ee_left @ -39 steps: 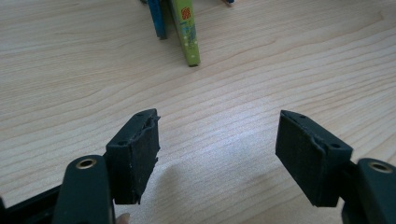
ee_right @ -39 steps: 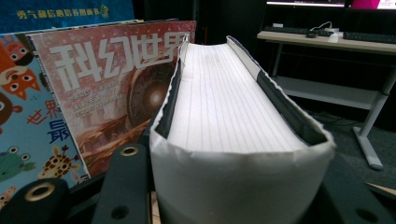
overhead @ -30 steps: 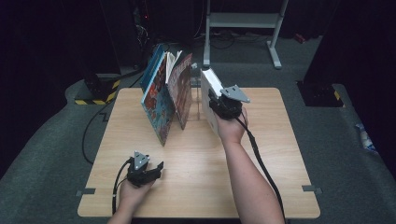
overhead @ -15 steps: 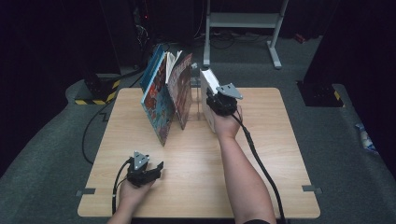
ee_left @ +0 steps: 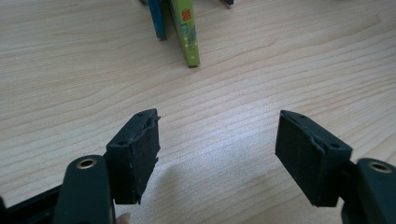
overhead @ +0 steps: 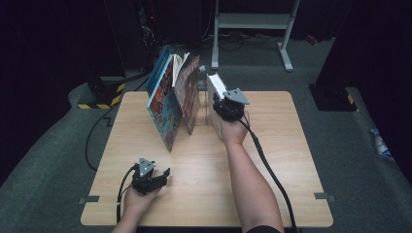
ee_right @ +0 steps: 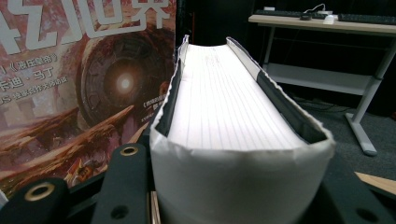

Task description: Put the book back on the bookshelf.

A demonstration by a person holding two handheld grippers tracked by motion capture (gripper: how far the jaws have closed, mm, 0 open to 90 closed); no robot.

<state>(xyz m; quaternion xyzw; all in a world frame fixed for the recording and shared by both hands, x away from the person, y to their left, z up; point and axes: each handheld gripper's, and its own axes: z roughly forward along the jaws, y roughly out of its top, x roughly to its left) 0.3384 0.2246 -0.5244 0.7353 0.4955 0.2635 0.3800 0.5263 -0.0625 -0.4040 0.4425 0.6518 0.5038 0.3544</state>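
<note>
Right gripper: clamps thick white-wrapped book | left gripper: wide, empty | wood-grain table

A wooden table stands on grey carpet. Several picture books stand upright and fanned out at its far left part, the nearest showing a rust-red cover. In the left gripper view a green spine and a blue one rest on the wood. Behind, a white frame stands in the dark, and yellow-black tape marks a dark object at left
</note>
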